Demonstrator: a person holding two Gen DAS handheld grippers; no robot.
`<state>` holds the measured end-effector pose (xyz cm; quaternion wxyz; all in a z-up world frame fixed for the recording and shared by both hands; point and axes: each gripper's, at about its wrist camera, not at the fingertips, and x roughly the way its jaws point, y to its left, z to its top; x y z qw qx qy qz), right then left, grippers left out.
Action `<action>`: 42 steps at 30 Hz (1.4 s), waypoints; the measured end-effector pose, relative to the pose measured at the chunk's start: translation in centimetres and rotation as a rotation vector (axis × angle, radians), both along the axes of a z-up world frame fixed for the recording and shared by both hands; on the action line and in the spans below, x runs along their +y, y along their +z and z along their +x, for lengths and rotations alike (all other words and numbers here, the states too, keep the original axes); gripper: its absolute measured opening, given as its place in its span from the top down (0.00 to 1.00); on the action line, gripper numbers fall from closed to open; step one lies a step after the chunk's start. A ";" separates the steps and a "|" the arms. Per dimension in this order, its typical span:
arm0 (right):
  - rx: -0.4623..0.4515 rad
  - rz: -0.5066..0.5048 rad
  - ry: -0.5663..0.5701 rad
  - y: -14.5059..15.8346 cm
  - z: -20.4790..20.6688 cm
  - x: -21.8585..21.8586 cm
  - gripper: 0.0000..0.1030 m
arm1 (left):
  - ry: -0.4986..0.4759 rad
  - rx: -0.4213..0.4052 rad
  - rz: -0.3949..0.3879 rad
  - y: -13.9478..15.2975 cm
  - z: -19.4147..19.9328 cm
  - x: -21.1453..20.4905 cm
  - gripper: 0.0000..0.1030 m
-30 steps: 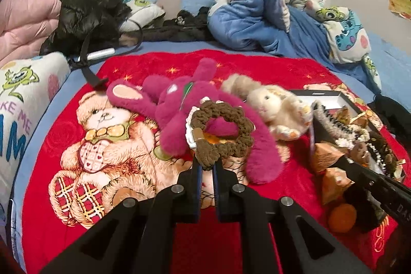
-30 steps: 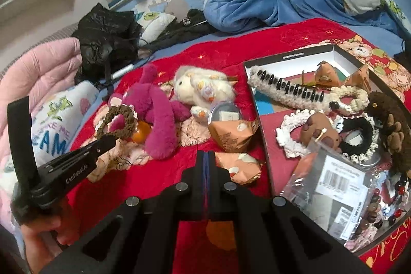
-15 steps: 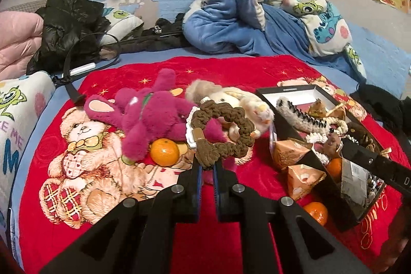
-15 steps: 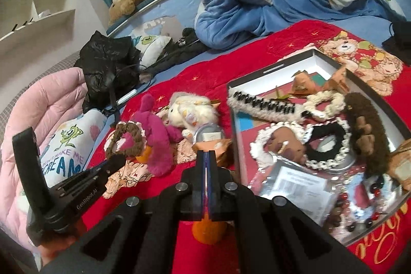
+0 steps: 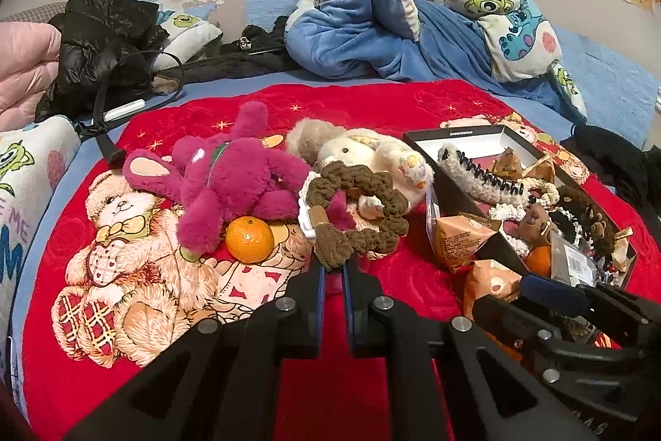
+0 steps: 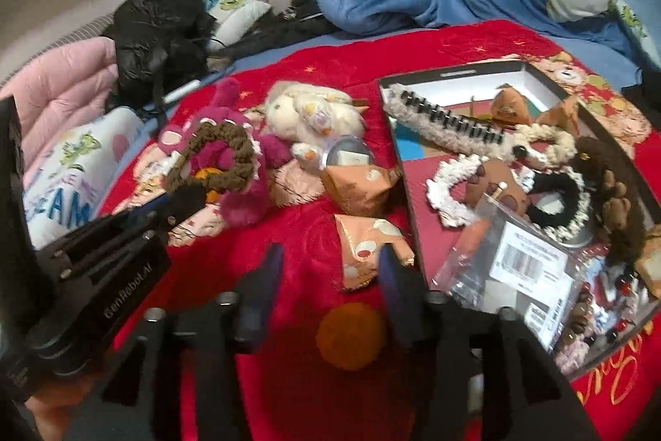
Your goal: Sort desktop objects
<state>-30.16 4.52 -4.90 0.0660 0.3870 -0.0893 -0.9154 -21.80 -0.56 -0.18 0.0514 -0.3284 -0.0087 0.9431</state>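
Presently the left gripper [image 5: 334, 260] fingers are clenched on the brown scrunchie [image 5: 354, 209], held aloft; the box [image 5: 454, 135] of hair accessories lies at 3 o'clock. Advise release well inside its rim. Right gripper [image 6: 330, 271] fingers stand spread above an orange [image 6: 351, 337].

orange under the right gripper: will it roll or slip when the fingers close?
The orange looks round and smooth, so it may roll on the soft red blanket if nudged off-centre. The right gripper is open, fingers either side above it; a centred squeeze probably holds. Likely firm.
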 end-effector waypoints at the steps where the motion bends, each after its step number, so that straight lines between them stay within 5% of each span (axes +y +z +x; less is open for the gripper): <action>1: -0.001 0.007 -0.007 -0.1 0.1 0.0 0.48 | -0.001 0.000 -0.002 0.0 0.0 0.0 0.92; 12: -0.014 0.130 -0.063 -0.6 -0.1 -0.7 0.42 | 0.011 -0.015 0.006 -0.5 -0.2 -0.5 0.92; 18: -0.002 0.196 -0.047 -1.3 -1.5 -2.6 0.19 | 0.025 -0.020 0.001 -0.8 -0.4 -0.9 0.92; 21: -0.033 0.279 -0.062 -1.8 -1.6 -3.9 0.18 | 0.039 -0.012 0.003 -0.7 -0.5 -1.5 0.92; 25: -0.114 0.250 -0.053 -3.3 -1.9 -5.1 0.11 | 0.058 -0.010 0.032 -0.6 -0.4 -2.6 0.93; 27: -0.084 0.331 -0.073 -3.6 -1.9 -6.2 0.12 | 0.067 -0.010 0.047 -0.6 -0.3 -3.2 0.92; 35: -0.049 0.327 -0.116 -3.4 -2.5 -5.7 0.12 | 0.090 -0.014 0.057 -0.8 -0.2 -4.0 0.92; 42: -0.059 0.331 -0.121 -3.5 -2.7 -6.0 0.24 | 0.072 -0.020 0.019 -1.2 -0.3 -2.9 0.92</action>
